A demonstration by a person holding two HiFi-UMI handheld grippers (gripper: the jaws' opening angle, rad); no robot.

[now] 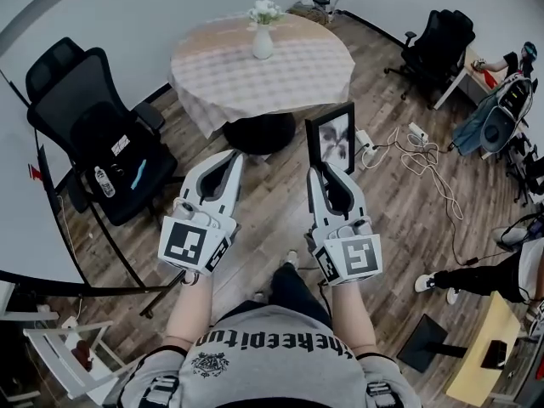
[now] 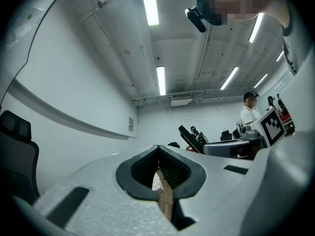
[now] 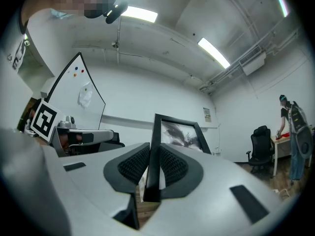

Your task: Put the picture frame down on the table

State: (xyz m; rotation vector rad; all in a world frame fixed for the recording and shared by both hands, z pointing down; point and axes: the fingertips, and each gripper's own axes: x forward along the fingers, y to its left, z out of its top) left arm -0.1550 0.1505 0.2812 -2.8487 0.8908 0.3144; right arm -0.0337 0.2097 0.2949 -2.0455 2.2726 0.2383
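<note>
Between the pads of the right claw (image 1: 319, 170) (image 3: 151, 162), a black rectangular picture frame (image 1: 332, 139) (image 3: 178, 131) with a grey-toned print is held upright in the air. The claw is pressed onto one of the frame's side bars near its lower corner, and the print faces the person. The picture frame hangs over the brown wood-plank floor (image 1: 399, 219), at 5 o'clock from the round table (image 1: 212, 66) and just beside its near edge. It is not on the tabletop.

At 9 o'clock from the right claw, close beside it and level with it, is the left claw (image 1: 231, 161) (image 2: 160, 167). Its ribbed black pads are pressed together at the tips, with nothing between them. Each claw carries a cube with square black-and-white markers at its rear end, toward the person's forearms.

A pale checked cloth that drapes over the edge covers the table, which lies at 12 o'clock from both claws. A white vase of white flowers (image 1: 263, 34) stands on its far half.

A black mesh office chair (image 1: 89, 134) sits at 9 o'clock from the table, against the wall. A second black office chair (image 1: 442, 41) sits at 3 o'clock. White cables and a power strip (image 1: 415, 147) lie loose on the floor at 3 o'clock from the frame.
</note>
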